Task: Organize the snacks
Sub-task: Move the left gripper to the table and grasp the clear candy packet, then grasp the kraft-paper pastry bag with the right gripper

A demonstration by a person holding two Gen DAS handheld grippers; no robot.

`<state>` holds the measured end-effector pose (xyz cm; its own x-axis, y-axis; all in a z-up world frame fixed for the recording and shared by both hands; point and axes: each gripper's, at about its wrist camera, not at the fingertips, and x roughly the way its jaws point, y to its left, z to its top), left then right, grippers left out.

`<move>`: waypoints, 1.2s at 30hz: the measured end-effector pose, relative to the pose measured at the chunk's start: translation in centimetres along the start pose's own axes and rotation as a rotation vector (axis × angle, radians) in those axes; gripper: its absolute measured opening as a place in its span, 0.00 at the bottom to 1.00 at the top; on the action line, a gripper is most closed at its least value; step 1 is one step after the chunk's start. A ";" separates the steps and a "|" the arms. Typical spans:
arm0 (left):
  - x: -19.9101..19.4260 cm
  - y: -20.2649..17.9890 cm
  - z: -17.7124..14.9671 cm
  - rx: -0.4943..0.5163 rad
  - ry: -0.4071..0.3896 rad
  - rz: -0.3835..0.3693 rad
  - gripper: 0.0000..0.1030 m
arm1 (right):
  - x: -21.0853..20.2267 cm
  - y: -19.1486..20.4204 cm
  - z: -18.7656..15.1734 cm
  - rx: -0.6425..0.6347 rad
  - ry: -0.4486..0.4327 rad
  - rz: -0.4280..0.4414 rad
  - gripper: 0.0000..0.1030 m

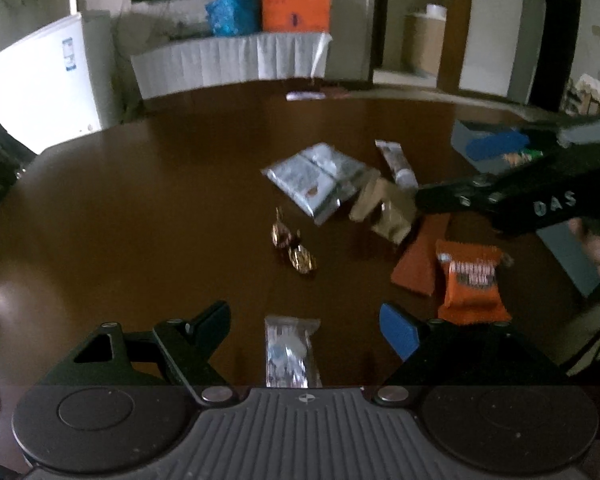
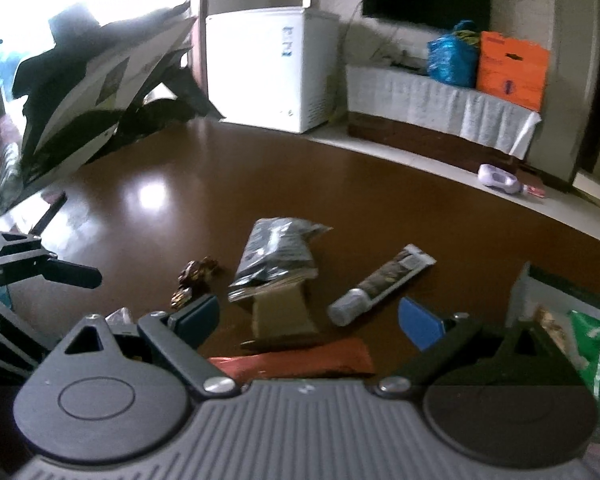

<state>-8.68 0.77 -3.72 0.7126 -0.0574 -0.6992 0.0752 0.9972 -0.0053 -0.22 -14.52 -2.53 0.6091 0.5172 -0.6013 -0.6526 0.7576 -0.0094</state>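
Snacks lie scattered on a dark brown table (image 1: 140, 208). In the left wrist view my left gripper (image 1: 306, 330) is open above a clear silvery packet (image 1: 292, 350). Ahead lie gold-wrapped candies (image 1: 294, 250), silver packets (image 1: 318, 180), a tan packet (image 1: 388, 208), a slim silver bar (image 1: 396, 164), a flat red-brown packet (image 1: 420, 258) and an orange packet (image 1: 472, 280). My right gripper (image 2: 310, 318) is open and empty over the tan packet (image 2: 280, 312) and red-brown packet (image 2: 300, 360). The silver packets (image 2: 276, 252), slim bar (image 2: 380, 284) and candies (image 2: 198, 276) lie beyond it.
A grey box (image 1: 496, 148) holding snacks stands at the table's right; it shows in the right wrist view (image 2: 568, 320) with a green packet inside. A white freezer (image 2: 268, 68), a draped bench with a blue bag and an orange box (image 2: 512, 68) stand behind.
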 end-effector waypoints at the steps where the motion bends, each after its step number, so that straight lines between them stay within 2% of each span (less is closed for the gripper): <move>1: 0.1 0.0 -0.2 0.006 0.009 -0.002 0.79 | 0.4 0.4 0.1 -0.009 0.003 0.006 0.96; 7: 0.0 0.1 -1.5 0.013 0.031 -0.038 0.75 | 2.9 1.6 0.4 -0.027 0.032 0.027 0.96; 12: -0.4 0.6 -1.9 -0.006 0.025 -0.035 0.75 | 3.9 1.7 0.4 -0.032 0.045 0.037 0.95; 14: -0.5 0.9 -2.0 -0.015 0.028 -0.040 0.69 | 4.2 1.7 0.4 -0.037 0.049 0.037 0.95; 19: -0.6 1.0 -1.9 -0.021 0.022 -0.044 0.65 | 4.8 1.7 0.1 -0.037 0.058 0.054 0.91; 24: -0.6 0.6 -1.8 0.001 0.018 -0.040 0.52 | 5.3 2.3 -0.4 -0.069 0.074 0.063 0.86; 26: -0.6 0.5 -1.8 0.007 0.017 -0.045 0.43 | 5.5 2.4 -0.5 -0.071 0.083 0.058 0.83; 30: -0.5 0.4 -1.8 0.007 0.015 -0.050 0.36 | 6.0 2.2 -0.5 -0.056 0.087 0.040 0.83; 32: -0.5 0.4 -1.7 0.005 0.014 -0.055 0.28 | 6.2 2.1 -0.4 -0.052 0.083 0.037 0.83; 36: -0.5 0.5 -1.7 0.000 0.015 -0.072 0.25 | 6.9 2.0 -0.4 -0.040 0.092 0.035 0.83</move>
<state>-10.19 1.33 -4.61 0.6949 -0.1286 -0.7075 0.1263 0.9904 -0.0559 2.55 -9.61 -6.98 0.5426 0.5031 -0.6727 -0.6917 0.7219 -0.0180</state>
